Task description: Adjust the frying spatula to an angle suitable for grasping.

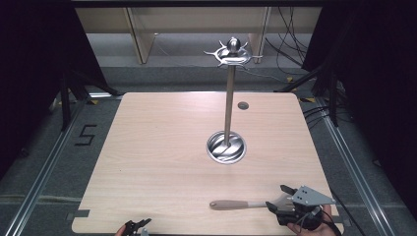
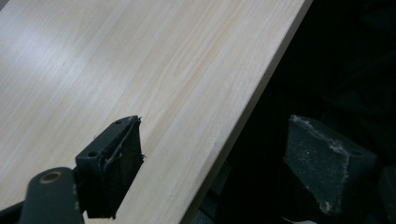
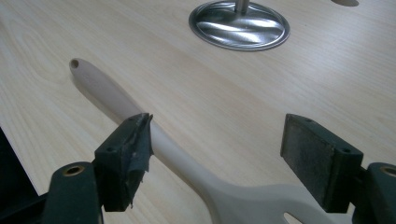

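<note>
One light wooden table (image 1: 162, 162), seen from above, with a dark floor around it. On the table, one wooden spatula (image 1: 241, 204) lying flat near the front right edge, handle pointing left, slotted blade toward the right. One hole at the tip of the handle, visible in the right gripper view. One metal utensil stand (image 1: 227, 123) near the middle of the table, well apart from the spatula: one round shiny base, one upright pole, one ring of hooks on top with one knob above. One small round grey disc (image 1: 243, 105) set into the tabletop behind the stand.

Two grippers, one in each hand. Right gripper (image 1: 282, 199) at the front right corner, held low over the blade end of the spatula. In the right gripper view, jaws spread wide with the spatula (image 3: 187, 163) lying between them, left pad just beside the handle, right pad clear of the wood; nothing gripped. One grey three-cornered plate on top of this gripper.

Left gripper (image 1: 137, 226) at the front left edge of the table. In the left gripper view, jaws wide apart straddling the table edge (image 2: 243, 112), holding nothing.
</note>
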`<action>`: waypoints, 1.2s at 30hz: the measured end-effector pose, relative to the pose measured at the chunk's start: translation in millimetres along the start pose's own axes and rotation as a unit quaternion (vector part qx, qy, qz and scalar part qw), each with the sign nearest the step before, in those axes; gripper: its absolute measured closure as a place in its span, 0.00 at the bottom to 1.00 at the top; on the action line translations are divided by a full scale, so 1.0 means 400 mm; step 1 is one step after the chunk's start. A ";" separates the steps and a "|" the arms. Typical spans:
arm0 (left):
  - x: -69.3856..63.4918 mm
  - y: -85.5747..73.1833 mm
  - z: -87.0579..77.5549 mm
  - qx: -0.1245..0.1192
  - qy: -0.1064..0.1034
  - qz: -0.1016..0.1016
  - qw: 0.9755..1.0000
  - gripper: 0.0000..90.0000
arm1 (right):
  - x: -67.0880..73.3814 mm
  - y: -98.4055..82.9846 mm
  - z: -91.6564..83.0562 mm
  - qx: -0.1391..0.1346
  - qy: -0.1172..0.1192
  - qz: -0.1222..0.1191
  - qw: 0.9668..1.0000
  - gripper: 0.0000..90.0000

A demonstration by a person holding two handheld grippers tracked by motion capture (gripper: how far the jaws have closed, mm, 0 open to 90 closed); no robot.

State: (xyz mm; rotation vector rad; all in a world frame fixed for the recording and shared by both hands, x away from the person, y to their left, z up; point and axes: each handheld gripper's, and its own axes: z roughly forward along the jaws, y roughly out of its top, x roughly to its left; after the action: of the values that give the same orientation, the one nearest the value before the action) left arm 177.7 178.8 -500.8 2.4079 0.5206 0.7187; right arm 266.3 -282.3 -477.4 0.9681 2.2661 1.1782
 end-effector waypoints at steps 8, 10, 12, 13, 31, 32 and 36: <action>0.003 0.000 -0.005 0.005 -0.004 0.001 1.000 0.20 | 0.001 0.007 0.002 0.003 0.006 -0.009 1.000 0.31; 0.003 -0.001 -0.002 0.006 0.000 -0.002 1.000 0.20 | 0.005 0.013 0.004 0.006 0.011 -0.014 1.000 0.33; 0.003 -0.002 0.001 0.003 -0.005 -0.005 1.000 0.20 | 0.005 0.016 0.005 0.010 0.016 -0.017 1.000 0.33; 0.002 -0.002 0.001 0.003 -0.003 -0.005 1.000 0.20 | 0.004 0.023 0.008 0.009 0.014 -0.027 0.999 0.33; 0.002 0.000 -0.001 0.004 0.001 -0.004 1.000 0.19 | 0.023 0.119 0.073 0.092 0.085 -0.098 0.987 0.35; 0.002 0.000 -0.002 0.003 0.006 -0.002 1.000 0.19 | 0.025 0.123 0.076 0.097 0.084 -0.094 0.987 0.35; 0.002 0.002 -0.005 0.004 -0.003 -0.001 1.000 0.19 | 0.030 0.135 0.094 0.109 0.095 -0.109 0.983 0.36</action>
State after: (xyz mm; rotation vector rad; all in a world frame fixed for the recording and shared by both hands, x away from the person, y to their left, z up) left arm 177.2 179.5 -498.5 2.4157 0.5247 0.7082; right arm 302.7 -231.2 -454.2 0.6810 2.6188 0.9800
